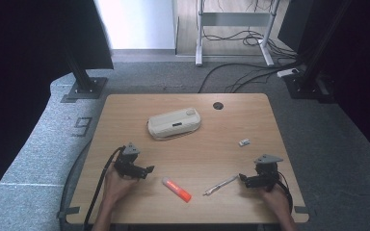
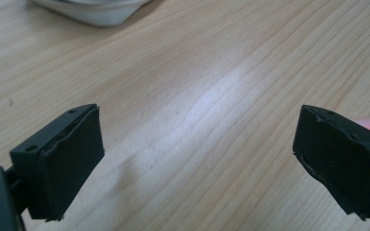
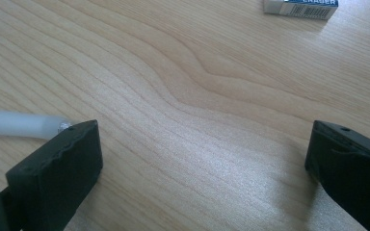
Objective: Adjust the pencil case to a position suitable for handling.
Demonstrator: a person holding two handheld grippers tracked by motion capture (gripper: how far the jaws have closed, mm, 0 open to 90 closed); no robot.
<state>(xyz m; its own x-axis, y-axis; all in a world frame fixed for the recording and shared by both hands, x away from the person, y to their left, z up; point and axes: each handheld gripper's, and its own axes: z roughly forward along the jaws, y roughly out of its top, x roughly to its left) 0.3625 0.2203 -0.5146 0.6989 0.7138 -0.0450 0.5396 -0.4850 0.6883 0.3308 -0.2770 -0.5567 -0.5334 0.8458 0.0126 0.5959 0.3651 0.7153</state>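
Left claw [image 1: 147, 169] wide open, empty, low over desk [image 1: 125, 115], orange-capped marker [image 1: 176, 189] just right of it. Right claw [image 1: 243, 178] also wide open, empty, pen [image 1: 220, 185] just left of it. Pencil case [image 1: 174, 123] at far centre, shut; eraser [image 1: 243, 142] far right of pen. Likely step: pick up marker and pen. Advice: swing each claw square across barrel, straddle mid-length, lower until jaws flank it, close gently to avoid rolling.
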